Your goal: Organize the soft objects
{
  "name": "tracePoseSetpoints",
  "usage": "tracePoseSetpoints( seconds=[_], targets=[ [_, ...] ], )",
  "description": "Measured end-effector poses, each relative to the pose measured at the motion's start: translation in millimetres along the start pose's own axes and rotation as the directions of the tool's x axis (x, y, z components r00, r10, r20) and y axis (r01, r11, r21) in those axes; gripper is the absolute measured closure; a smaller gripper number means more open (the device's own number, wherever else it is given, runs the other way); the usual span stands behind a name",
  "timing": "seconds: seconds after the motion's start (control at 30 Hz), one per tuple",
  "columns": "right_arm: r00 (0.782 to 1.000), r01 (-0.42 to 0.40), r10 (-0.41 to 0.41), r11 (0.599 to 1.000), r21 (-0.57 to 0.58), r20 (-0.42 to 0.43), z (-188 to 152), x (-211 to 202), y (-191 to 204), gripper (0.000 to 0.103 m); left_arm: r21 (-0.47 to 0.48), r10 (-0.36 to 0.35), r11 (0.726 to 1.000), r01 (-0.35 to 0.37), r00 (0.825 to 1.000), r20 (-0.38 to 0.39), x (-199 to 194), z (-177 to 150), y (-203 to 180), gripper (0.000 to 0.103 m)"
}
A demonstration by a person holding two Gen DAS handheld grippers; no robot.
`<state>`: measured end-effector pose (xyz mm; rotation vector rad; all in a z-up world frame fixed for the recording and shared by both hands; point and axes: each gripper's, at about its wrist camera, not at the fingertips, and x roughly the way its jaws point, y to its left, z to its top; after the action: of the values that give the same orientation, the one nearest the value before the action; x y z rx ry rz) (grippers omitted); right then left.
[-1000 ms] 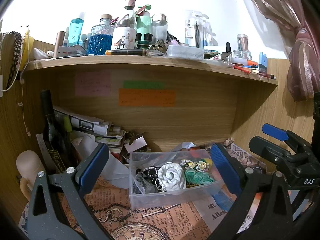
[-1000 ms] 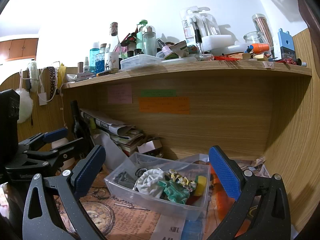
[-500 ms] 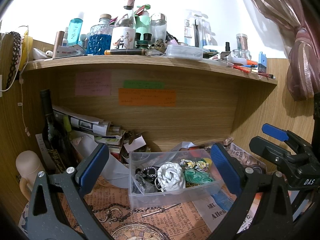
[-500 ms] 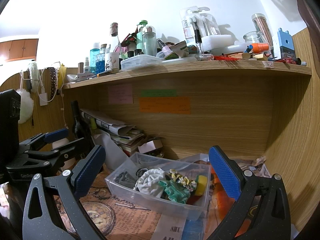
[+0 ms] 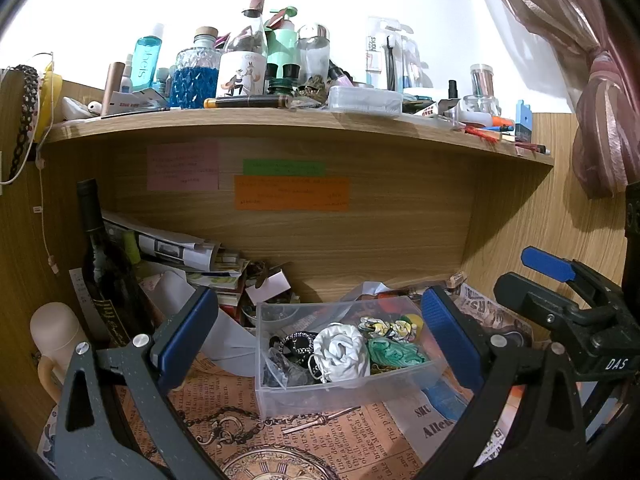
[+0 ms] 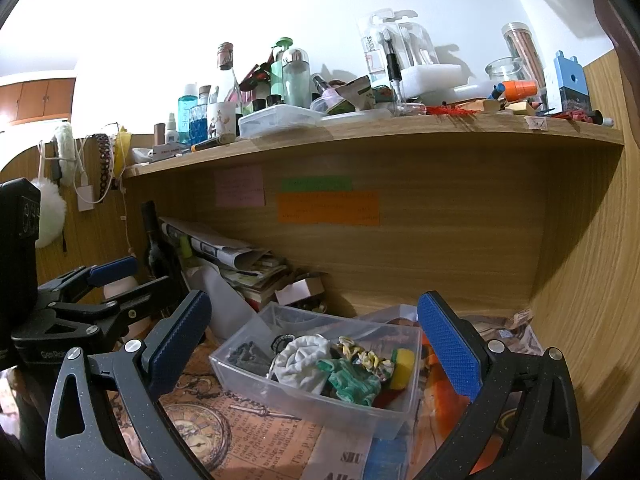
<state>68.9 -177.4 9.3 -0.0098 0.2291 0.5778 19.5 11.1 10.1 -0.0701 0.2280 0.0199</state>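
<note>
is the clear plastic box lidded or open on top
Open. The clear box has no lid; its rim is bare and the white cloth and green cloth show directly from above.

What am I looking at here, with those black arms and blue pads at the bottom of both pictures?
These are two hand-held grasping tools, one in each of a person's hands; no robot arm is involved. Each tool carries a wide-angle camera that looks forward along its two fingers, so each picture shows its own blue-padded fingers at the bottom.

One picture is from the left tool, the other from the right tool. Each also glimpses the other tool at its edge. Both stand open and hold nothing.

Ahead of them, on a desk covered with printed paper, sits a clear plastic box. Inside lie soft things: a white scrunched cloth, a green scrunchie, a patterned yellow one, plus dark items. Above, a wooden shelf is crowded with bottles.
</note>
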Motion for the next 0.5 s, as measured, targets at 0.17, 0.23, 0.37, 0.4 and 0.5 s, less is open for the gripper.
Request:
tracePoseSetpoints(
  seconds=[0.17, 0.23, 0.37, 0.4, 0.5],
  targets=[
    [1.000, 0.001, -0.001, 1.000, -0.001, -0.002, 0.3, 0.0, 0.7, 0.000, -0.002, -0.003, 1.000, 0.003, 1.000, -0.001, 0.7, -0.1, 1.2, 0.000],
    [1.000, 0.004, -0.004, 1.000, 0.001, -0.003, -0.7, 1.0, 1.7, 0.000, -0.002, -0.006, 1.000, 0.006, 1.000, -0.003, 1.3, 0.0, 1.8, 0.000],
    [1.000, 0.006, -0.006, 1.000, 0.002, -0.004, -0.9, 1.2, 1.6, 0.000, -0.020, -0.016, 1.000, 0.015, 1.000, -0.018, 5.7, -1.1, 4.6, 0.000],
    [1.000, 0.005, -0.005, 1.000, 0.003, -0.003, -0.8, 1.1, 1.0, 0.000, -0.026, -0.019, 1.000, 0.018, 1.000, -0.022, 6.2, -1.9, 5.0, 0.000],
    [1.000, 0.005, -0.005, 1.000, 0.003, -0.003, -1.0, 1.2, 0.9, 0.000, -0.029, -0.013, 1.000, 0.013, 1.000, -0.022, 7.2, -2.6, 5.9, 0.000]
  ],
)
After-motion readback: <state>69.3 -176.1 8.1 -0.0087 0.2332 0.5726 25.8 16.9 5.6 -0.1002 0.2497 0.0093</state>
